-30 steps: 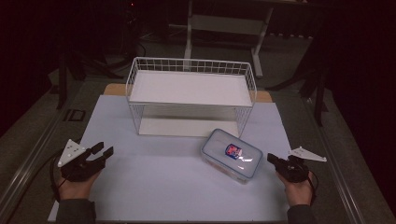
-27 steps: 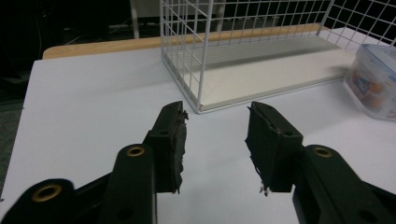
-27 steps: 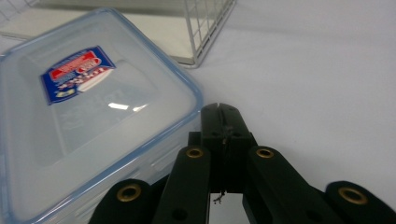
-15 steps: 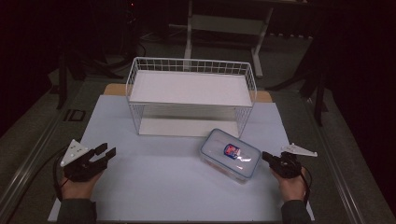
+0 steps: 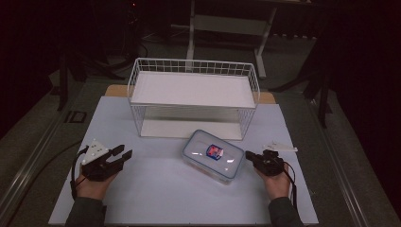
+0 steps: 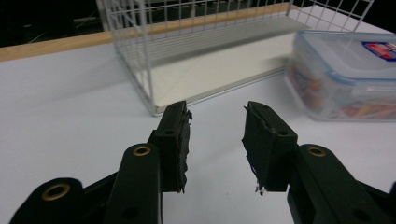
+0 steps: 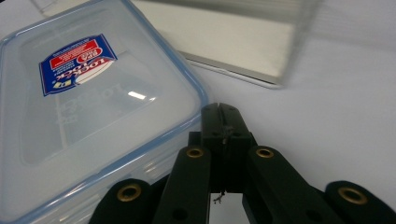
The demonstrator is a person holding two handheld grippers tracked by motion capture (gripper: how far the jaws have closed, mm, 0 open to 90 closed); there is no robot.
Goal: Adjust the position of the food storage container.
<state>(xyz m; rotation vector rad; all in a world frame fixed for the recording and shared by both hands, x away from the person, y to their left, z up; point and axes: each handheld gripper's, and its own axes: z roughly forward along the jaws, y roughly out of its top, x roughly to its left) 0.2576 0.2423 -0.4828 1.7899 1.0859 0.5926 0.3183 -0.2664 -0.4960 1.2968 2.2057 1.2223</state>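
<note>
A clear plastic box [image 5: 213, 156] with a blue-rimmed lid and a red-and-blue sticker lies on the pale sheet, just in front of the white wire rack [image 5: 194, 90]. My right gripper [image 5: 249, 155] is shut and empty, its tips right beside the box's right corner; in the right gripper view the closed jaws [image 7: 220, 121] sit at the lid's edge [image 7: 93, 93]. My left gripper [image 5: 119, 153] is well left of the box, open, and its jaws have just been closing a little with nothing between them. In the left gripper view its gripper [image 6: 215, 135] points at the rack's corner [image 6: 154, 74], with the box [image 6: 345, 70] at the right.
The pale sheet [image 5: 165, 198] covers a wooden table whose edge [image 5: 116, 90] shows behind the rack. The wire rack has a solid white top shelf and an open space beneath. A metal stand [image 5: 227, 23] and dark floor lie beyond the table.
Both hands have moved inward toward the box. The right gripper slid left up to the box's right corner; the left gripper shifted right and its jaws narrowed slightly.
</note>
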